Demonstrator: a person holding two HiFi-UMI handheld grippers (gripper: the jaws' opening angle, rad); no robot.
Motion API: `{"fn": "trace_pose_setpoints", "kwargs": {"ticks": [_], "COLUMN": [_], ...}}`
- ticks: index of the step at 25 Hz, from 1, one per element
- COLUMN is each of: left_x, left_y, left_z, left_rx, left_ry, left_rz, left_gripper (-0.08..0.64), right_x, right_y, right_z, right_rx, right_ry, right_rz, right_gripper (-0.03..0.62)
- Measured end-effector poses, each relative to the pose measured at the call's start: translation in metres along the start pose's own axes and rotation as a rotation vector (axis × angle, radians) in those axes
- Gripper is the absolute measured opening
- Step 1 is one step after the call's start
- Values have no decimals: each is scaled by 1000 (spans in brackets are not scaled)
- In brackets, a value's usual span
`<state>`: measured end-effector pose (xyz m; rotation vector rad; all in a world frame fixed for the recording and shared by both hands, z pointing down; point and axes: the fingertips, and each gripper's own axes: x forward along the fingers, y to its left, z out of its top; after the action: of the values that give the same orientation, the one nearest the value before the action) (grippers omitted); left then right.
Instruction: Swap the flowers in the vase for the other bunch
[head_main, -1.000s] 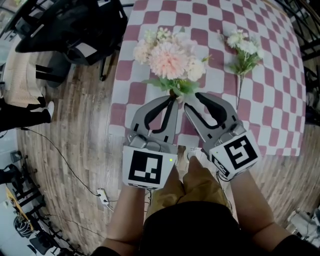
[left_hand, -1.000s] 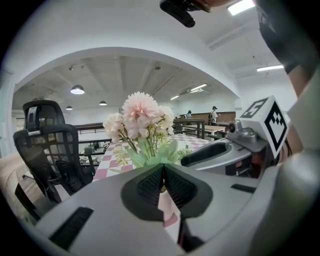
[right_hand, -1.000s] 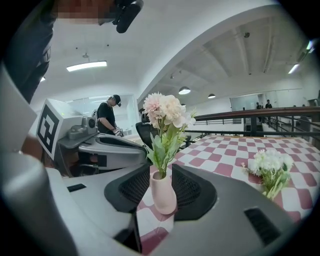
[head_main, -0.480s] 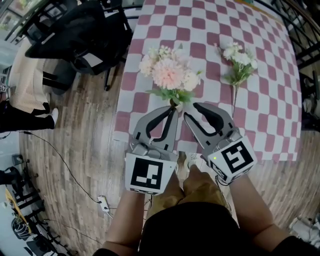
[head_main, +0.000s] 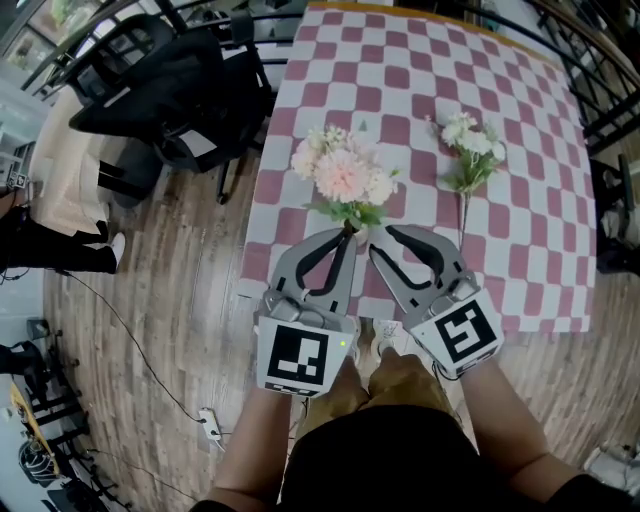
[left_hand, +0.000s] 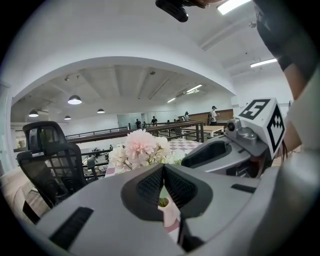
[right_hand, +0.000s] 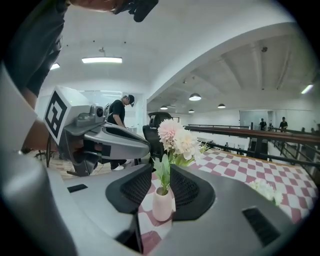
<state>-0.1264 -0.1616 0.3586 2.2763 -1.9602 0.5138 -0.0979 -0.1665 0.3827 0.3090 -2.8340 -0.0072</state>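
Observation:
A pink and white bunch (head_main: 345, 178) stands in a small pale pink vase (right_hand: 162, 205) near the front edge of the checked table (head_main: 520, 230). The other bunch (head_main: 470, 140), white with green leaves, lies flat on the cloth to the right. My left gripper (head_main: 349, 233) points at the vase from the near side, and its jaws meet at the tips in the left gripper view (left_hand: 163, 170). My right gripper (head_main: 377, 236) sits beside it. Its jaws are closing, a gap still between them. The vase and stems show through that gap, and the pads press on nothing.
A black office chair (head_main: 180, 90) stands at the table's left on the wood floor. A cable and power strip (head_main: 207, 415) lie on the floor at lower left. A dark railing (head_main: 600, 60) runs past the table's far right corner.
Both grippers have lifted a little, staying side by side in front of the vase. The right jaws have narrowed slightly. The flowers have not moved.

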Motion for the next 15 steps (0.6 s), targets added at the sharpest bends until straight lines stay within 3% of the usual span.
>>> {"fn": "trace_pose_setpoints", "kwargs": {"ticks": [4, 15], "left_x": [-5, -16], "left_y": [-2, 4], "left_z": [6, 28], "left_rx": [8, 66], "left_ry": [5, -1], "left_rz": [-6, -1], "left_gripper": [9, 9], "right_x": [-2, -4], "right_y": [6, 7], "right_z": [6, 36], "right_rx": [-77, -120], "right_ry": [24, -4], "right_rz": [12, 26], "right_gripper": [120, 120]}}
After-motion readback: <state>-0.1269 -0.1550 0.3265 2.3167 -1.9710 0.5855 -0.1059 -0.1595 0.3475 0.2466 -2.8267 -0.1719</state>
